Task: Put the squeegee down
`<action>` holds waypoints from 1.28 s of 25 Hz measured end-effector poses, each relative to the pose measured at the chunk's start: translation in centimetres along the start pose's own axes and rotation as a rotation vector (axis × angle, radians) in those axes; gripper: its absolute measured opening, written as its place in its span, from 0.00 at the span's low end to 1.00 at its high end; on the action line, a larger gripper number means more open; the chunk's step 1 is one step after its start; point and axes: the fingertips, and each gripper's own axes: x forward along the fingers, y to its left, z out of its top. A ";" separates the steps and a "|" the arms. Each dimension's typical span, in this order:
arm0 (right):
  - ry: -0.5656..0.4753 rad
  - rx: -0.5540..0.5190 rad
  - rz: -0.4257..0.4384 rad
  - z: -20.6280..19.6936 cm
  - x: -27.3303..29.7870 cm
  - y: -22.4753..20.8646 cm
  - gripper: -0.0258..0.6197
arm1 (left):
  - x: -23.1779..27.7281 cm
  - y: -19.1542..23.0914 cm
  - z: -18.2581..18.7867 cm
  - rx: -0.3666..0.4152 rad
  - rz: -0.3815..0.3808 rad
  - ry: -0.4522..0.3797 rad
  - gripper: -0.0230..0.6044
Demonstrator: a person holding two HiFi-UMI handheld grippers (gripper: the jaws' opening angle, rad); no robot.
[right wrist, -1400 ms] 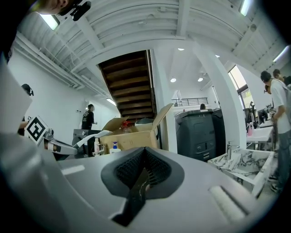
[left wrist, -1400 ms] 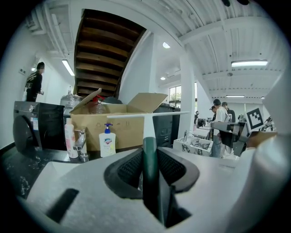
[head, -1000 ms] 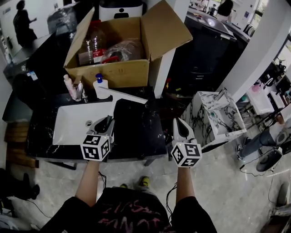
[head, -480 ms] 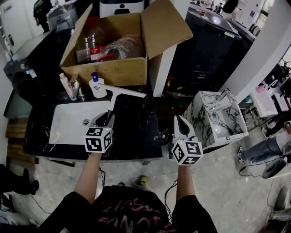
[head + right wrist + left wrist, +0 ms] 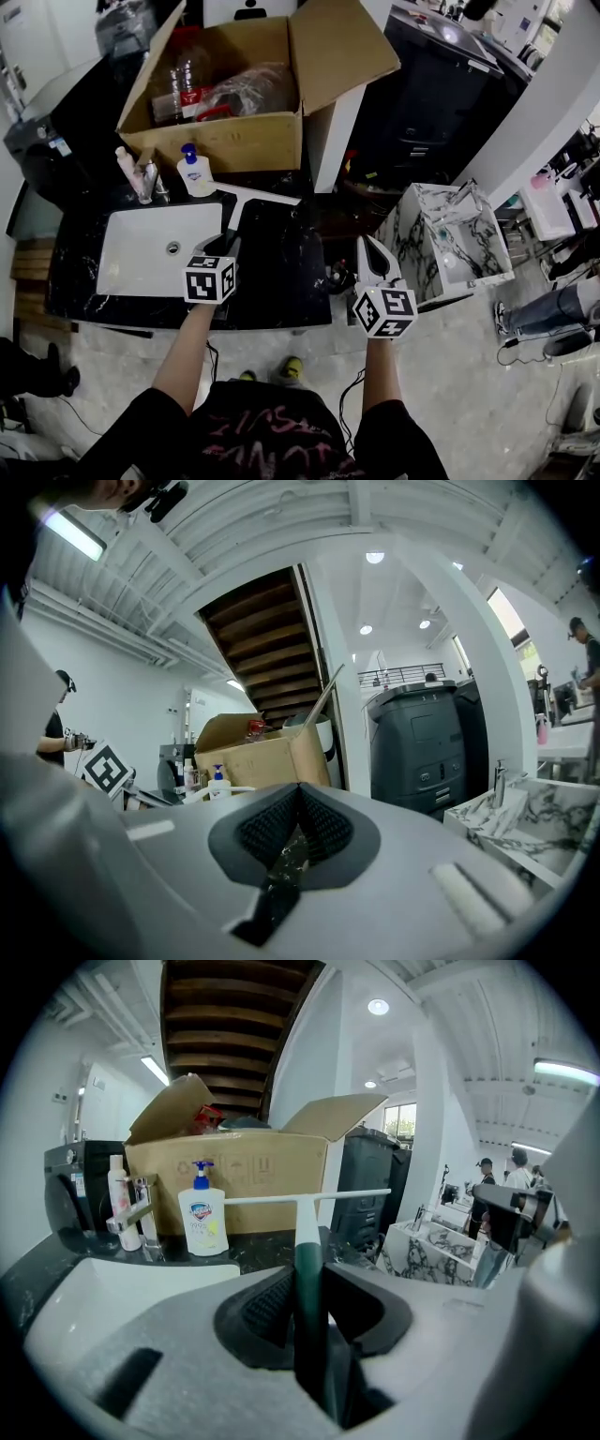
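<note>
The squeegee (image 5: 246,197) has a long white blade and a dark green handle. It hangs low over the black countertop (image 5: 281,272), its blade just past the sink's far right corner. My left gripper (image 5: 223,246) is shut on the handle. In the left gripper view the handle (image 5: 307,1288) runs up between the pads to the level white blade (image 5: 309,1196). My right gripper (image 5: 367,246) is shut with nothing in it, over the countertop's right edge. Its ribbed pads meet at the tips in the right gripper view (image 5: 298,803).
A white sink basin (image 5: 155,251) lies left of the squeegee, with a faucet (image 5: 145,178) and a soap pump bottle (image 5: 194,173) behind it. An open cardboard box (image 5: 225,141) of bottles stands at the back. A marble-patterned stand (image 5: 448,246) is at the right.
My left gripper has carried the squeegee forward and down, closer to the countertop beside the sink. The right gripper has drifted a little and stays shut.
</note>
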 end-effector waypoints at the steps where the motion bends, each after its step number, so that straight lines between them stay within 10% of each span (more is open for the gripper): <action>1: 0.000 0.003 -0.003 -0.1 0.0 -0.2 0.05 | 0.3 0.0 -0.3 -0.006 0.000 0.011 0.20; 32: 0.042 0.033 -0.044 -2.2 0.8 -4.0 0.05 | 6.1 -1.0 -8.3 -0.062 -0.009 0.254 0.20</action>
